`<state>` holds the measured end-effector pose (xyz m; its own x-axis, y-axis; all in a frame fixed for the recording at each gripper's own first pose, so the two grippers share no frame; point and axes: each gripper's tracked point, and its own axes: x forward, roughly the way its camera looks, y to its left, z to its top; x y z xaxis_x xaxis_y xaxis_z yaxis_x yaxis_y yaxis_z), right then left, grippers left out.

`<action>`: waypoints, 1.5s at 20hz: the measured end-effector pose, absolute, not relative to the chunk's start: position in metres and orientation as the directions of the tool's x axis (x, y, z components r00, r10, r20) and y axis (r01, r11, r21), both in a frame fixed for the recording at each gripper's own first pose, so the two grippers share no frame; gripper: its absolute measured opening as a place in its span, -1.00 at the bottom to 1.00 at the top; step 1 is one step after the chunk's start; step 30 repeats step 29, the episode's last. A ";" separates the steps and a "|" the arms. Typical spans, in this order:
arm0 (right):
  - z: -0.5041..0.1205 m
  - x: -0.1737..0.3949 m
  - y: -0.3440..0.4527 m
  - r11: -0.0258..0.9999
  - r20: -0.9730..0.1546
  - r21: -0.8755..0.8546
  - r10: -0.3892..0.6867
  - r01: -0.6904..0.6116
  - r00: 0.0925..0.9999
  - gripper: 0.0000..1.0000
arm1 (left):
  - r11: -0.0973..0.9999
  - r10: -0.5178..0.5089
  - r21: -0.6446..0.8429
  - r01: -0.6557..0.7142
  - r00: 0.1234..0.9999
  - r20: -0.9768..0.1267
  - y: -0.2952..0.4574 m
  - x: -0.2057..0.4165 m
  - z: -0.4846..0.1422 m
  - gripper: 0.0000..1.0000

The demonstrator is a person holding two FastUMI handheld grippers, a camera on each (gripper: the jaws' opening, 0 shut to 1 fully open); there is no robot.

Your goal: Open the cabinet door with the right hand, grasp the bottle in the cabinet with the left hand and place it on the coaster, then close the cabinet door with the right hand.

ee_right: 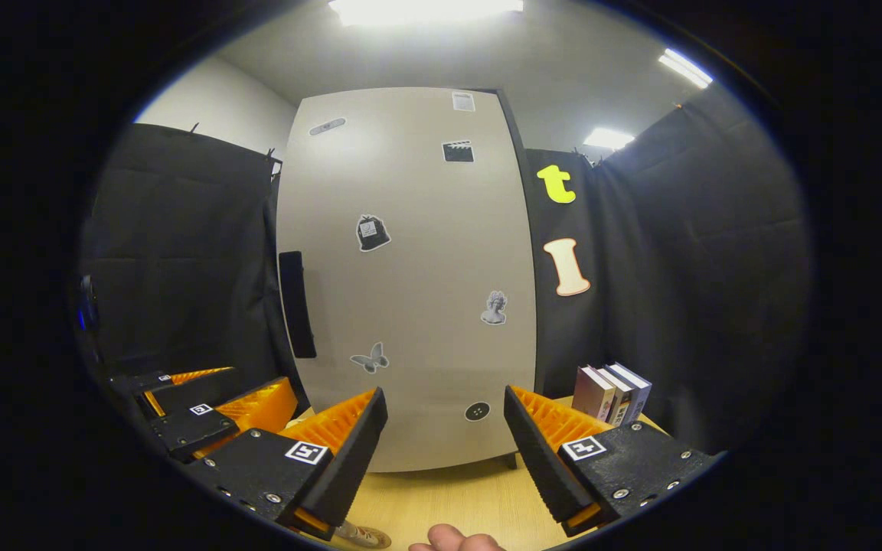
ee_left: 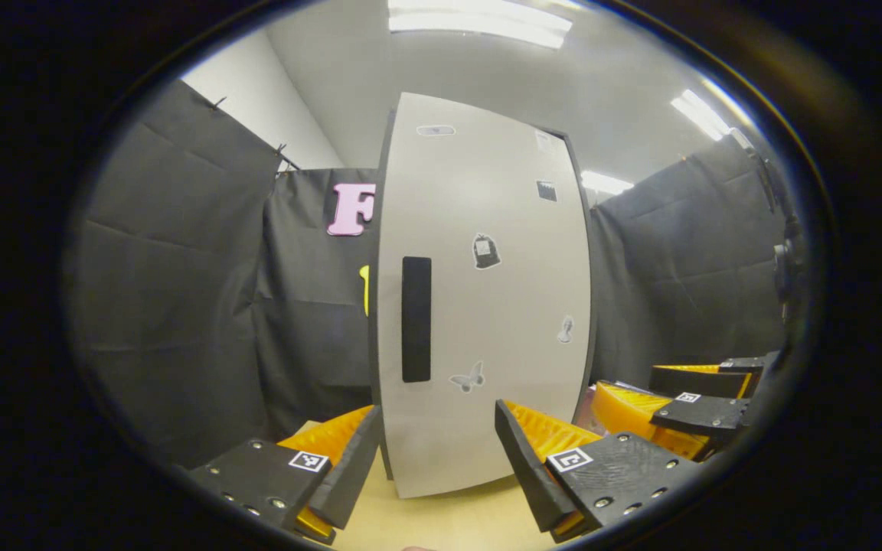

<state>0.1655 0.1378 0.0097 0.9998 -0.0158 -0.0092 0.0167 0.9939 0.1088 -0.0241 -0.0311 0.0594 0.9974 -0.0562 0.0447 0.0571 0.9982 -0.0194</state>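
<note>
1. Right tongs (ee_right: 445, 436) are gaping wide, holding nothing, facing the shut cabinet door (ee_right: 410, 268); its dark handle (ee_right: 297, 304) is sitting up and left of them, so that's probably the target.
2. Left tongs (ee_left: 433, 451) are hanging open and empty alongside, likely waiting for the bottle, presumably hidden behind that door.
3. Coaster edge (ee_right: 360, 536) is peeking just below the right tongs on the surface (ee_right: 449, 497).

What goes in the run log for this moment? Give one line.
stage: before door opening | cabinet door: closed | handle: untouched | left claw: open | right claw: open, facing door

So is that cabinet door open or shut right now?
Shut: the cabinet door lies flat across the front, its black handle untouched, nothing inside showing.
</note>
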 end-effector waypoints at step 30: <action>0.007 0.166 0.138 0.995 -0.028 0.101 -0.022 0.025 0.999 0.90 | 0.999 -0.032 -0.039 0.035 0.997 0.076 -0.031 -0.030 0.056 0.76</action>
